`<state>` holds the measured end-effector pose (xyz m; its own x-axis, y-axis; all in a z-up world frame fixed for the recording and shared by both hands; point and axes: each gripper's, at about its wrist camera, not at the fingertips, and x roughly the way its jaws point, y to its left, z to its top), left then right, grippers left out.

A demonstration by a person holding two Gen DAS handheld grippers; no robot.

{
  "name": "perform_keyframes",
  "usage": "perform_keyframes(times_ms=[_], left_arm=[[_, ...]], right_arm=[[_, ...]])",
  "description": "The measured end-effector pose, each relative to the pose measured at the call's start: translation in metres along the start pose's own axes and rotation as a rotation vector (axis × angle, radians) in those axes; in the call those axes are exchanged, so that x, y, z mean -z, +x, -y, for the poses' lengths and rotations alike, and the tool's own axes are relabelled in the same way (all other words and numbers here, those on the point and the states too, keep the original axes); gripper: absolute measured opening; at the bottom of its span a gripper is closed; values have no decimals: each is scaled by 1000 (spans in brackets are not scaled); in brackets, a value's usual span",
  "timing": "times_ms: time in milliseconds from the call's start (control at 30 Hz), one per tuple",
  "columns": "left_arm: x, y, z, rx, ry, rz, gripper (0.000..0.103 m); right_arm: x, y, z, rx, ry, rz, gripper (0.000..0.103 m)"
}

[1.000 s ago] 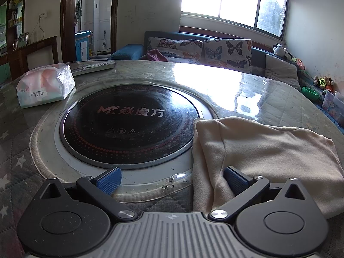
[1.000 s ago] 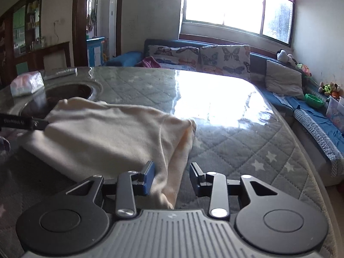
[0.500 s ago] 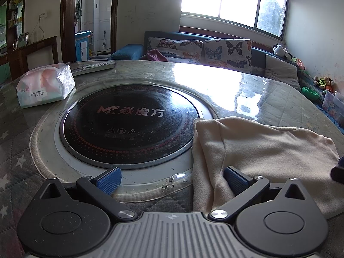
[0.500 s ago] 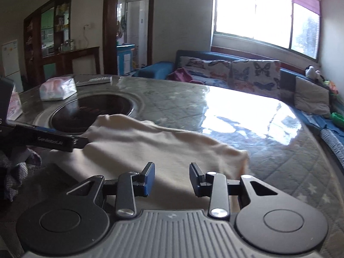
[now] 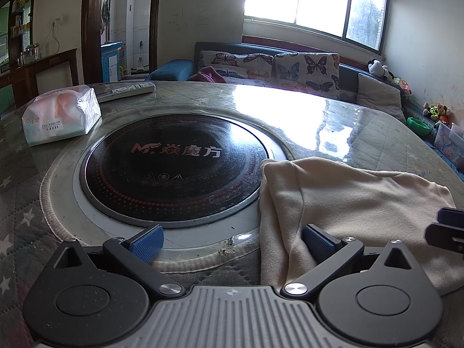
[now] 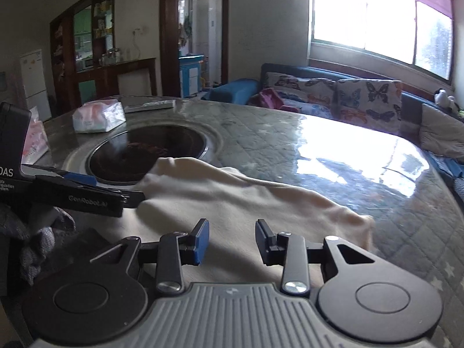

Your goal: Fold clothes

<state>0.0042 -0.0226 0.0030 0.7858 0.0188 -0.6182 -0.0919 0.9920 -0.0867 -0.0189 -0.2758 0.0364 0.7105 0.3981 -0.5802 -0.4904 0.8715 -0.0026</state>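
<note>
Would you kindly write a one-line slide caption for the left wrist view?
Left gripper, jaws wide open, at the edge of a cream garment lying beside the round black cooktop.

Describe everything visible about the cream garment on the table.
The cream garment is a soft, fleecy-looking cloth, plain and unpatterned, lying slack on the quilted, glossy-covered table. It looks folded over itself, with rounded creases and a thick near-left edge. Its far-left corner overlaps the rim of the round black cooktop. The left gripper stands open, its right finger resting against the cloth's near-left edge. The right gripper, also open, hovers low over the near side without pinching it.
</note>
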Motion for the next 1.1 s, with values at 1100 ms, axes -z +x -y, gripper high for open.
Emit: perform_keyframes(times_ms=[1100], left_arm=[[0, 0, -1, 2, 2, -3, 103]], right_arm=[[-68, 109, -4, -46, -17, -111, 33]])
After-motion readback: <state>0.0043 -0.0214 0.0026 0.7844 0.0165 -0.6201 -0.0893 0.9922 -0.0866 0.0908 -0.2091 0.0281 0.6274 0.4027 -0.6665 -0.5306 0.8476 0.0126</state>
